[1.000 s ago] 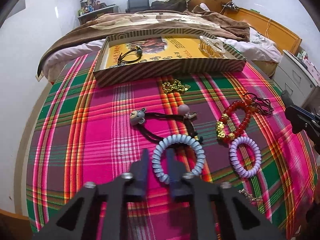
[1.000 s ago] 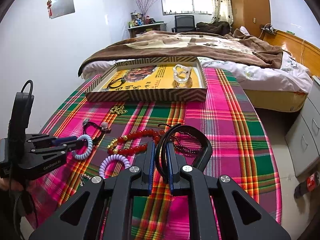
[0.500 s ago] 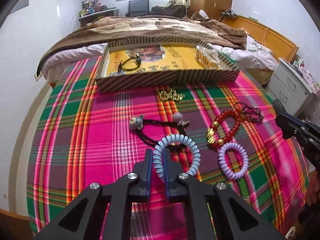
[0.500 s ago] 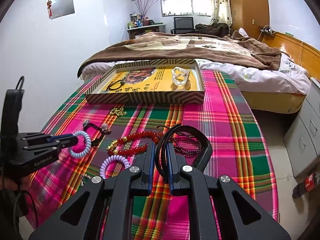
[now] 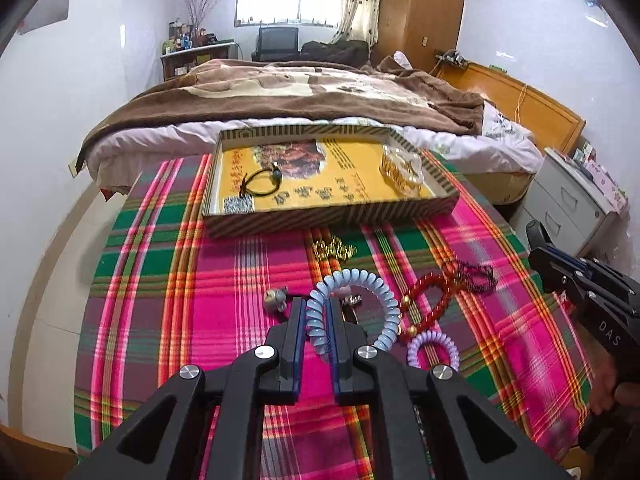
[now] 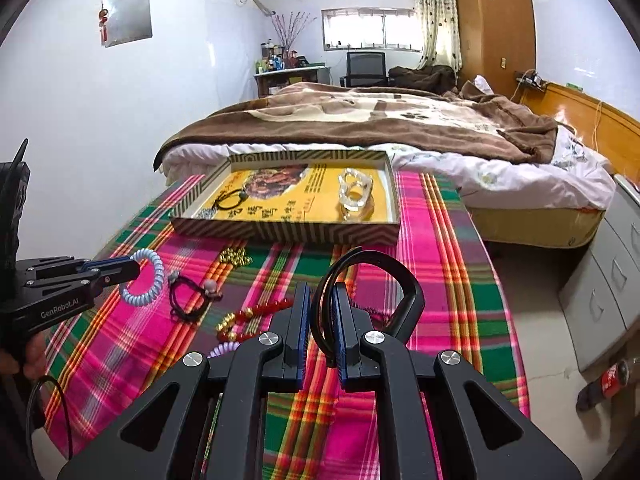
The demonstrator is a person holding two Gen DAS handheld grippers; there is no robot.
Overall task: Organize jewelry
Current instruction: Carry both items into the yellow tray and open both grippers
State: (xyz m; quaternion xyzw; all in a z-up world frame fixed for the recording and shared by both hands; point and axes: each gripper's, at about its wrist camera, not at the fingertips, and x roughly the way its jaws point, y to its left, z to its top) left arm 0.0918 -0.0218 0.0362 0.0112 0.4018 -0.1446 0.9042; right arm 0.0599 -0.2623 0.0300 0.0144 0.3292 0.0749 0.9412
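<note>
My left gripper (image 5: 316, 320) is shut on a pale blue coil hair tie (image 5: 384, 300), held above the plaid cloth; the right wrist view shows the same hair tie (image 6: 150, 280) hanging from that gripper (image 6: 134, 268). My right gripper (image 6: 320, 320) is shut on a black hair band (image 6: 400, 284), also lifted off the cloth. Ahead lies a striped cardboard tray (image 5: 320, 222) with a yellow floor, holding a black hair tie (image 5: 262, 182) and a clear bangle (image 5: 402, 168). The right gripper (image 5: 538, 256) shows at the left wrist view's right edge.
Loose on the plaid cloth (image 5: 180, 288) lie a red bead bracelet (image 5: 432, 296), a lilac coil tie (image 5: 434, 346), a dark bead string (image 5: 476, 272), a gold chain (image 5: 334, 250) and a black tie with charms (image 6: 192, 296). A bed (image 6: 380, 120) stands behind, drawers (image 6: 604, 292) at right.
Both grippers have risen, the left more, lifting the blue coil tie off the cloth. The black hair band stays gripped in the right gripper.
</note>
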